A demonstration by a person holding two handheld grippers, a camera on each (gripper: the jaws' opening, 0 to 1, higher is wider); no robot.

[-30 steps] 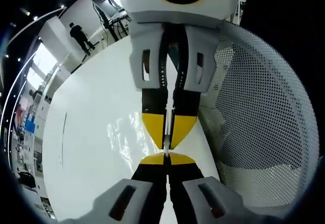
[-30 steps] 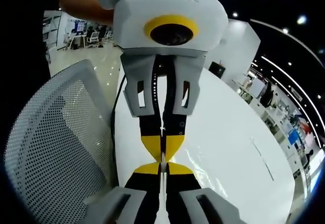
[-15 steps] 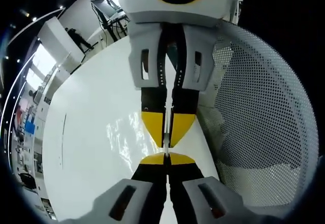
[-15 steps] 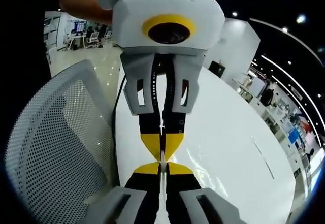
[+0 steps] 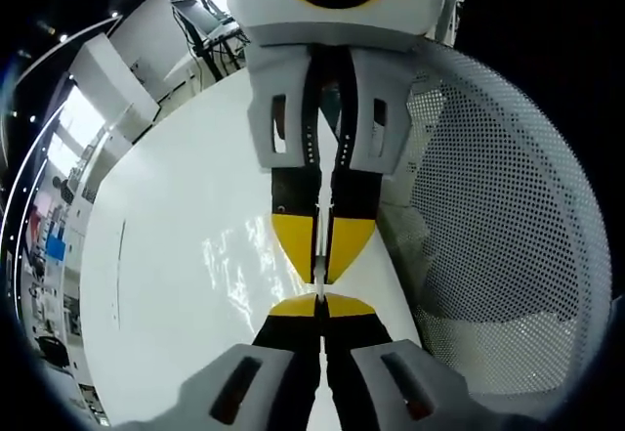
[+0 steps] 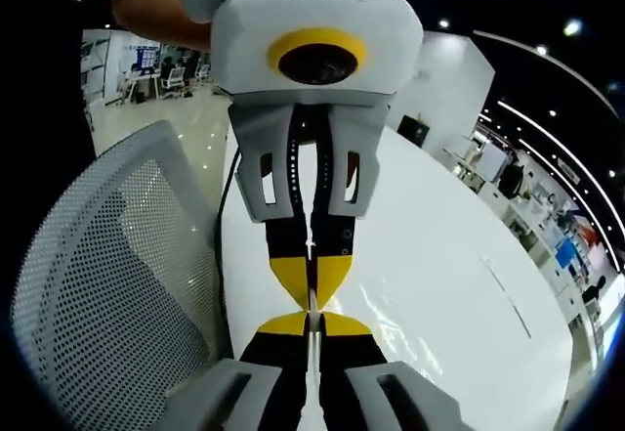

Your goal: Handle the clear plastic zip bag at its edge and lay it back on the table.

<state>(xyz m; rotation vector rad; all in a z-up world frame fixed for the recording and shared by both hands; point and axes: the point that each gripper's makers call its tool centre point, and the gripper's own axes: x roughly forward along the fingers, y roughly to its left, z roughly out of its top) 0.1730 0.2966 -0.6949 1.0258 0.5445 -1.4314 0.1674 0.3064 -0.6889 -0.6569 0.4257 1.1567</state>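
Yellow-tipped and pressed together, the left gripper (image 5: 320,300) and the right gripper (image 6: 312,320) meet nose to nose, each pinching the thin edge of the clear plastic zip bag (image 5: 237,255) — its glossy, crinkled film spreads over the white table (image 5: 166,255) just beside them. A white mesh chair back (image 5: 498,216) stands at the table's edge, and an office hall with desks lies beyond.

one clear zip bag (image 5: 239,260), one white table (image 5: 166,255), one mesh chair (image 5: 498,206)
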